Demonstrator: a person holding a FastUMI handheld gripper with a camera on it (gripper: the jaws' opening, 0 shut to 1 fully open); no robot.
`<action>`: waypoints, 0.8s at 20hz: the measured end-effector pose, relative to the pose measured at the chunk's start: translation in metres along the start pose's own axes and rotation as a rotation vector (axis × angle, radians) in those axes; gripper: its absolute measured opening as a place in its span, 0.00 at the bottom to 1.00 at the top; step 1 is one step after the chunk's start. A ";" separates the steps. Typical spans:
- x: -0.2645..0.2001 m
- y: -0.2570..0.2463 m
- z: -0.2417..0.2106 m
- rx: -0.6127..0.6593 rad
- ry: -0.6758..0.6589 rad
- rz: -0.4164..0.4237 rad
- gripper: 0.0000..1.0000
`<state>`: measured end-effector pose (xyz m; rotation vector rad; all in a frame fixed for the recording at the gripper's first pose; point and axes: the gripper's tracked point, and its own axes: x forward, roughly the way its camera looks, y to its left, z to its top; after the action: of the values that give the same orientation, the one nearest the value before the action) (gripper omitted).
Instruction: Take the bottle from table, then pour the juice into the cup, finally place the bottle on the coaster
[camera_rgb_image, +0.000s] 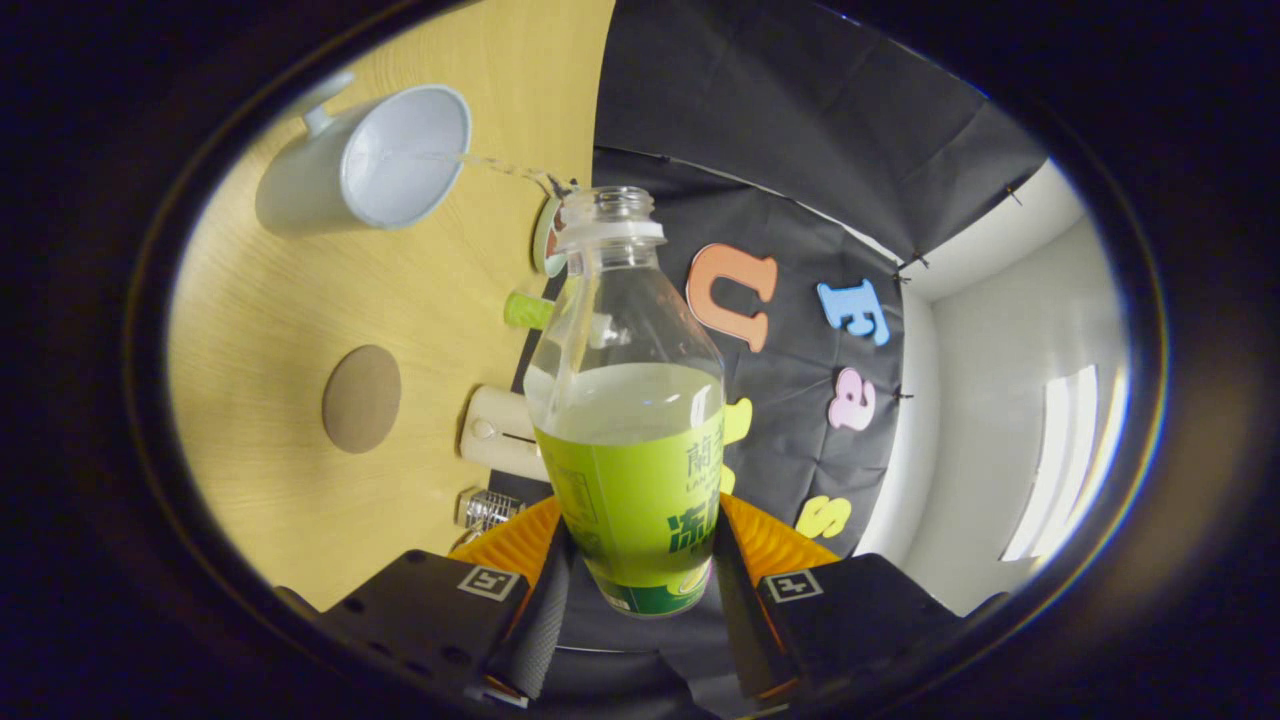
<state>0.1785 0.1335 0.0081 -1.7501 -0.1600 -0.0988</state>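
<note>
My gripper (640, 560) is shut on a clear bottle (632, 420) with a green label, held by its lower body between both fingers. The bottle has no cap and is tipped over sideways, its open mouth (612, 205) pointing toward the white cup (375, 160). A thin stream of pale juice (505, 167) runs from the mouth into the cup's opening. The bottle is about half full. The cup stands on the wooden table (260, 330). A round brown coaster (362, 398) lies on the table beside the cup, off to one side of the bottle.
Behind the bottle, along the table's back edge, stand a cream box-like object (495, 433), a small green item (525, 310), a round pale-green object (545, 240) and a small metal-and-glass item (487, 508). The black cloth wall and a white wall lie beyond.
</note>
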 end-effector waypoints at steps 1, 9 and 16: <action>0.001 -0.002 0.000 -0.003 0.000 -0.003 0.74; 0.000 -0.015 -0.002 -0.034 -0.005 -0.023 0.74; 0.000 -0.025 0.000 -0.055 -0.009 -0.037 0.74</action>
<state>0.1747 0.1380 0.0322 -1.8028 -0.1980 -0.1227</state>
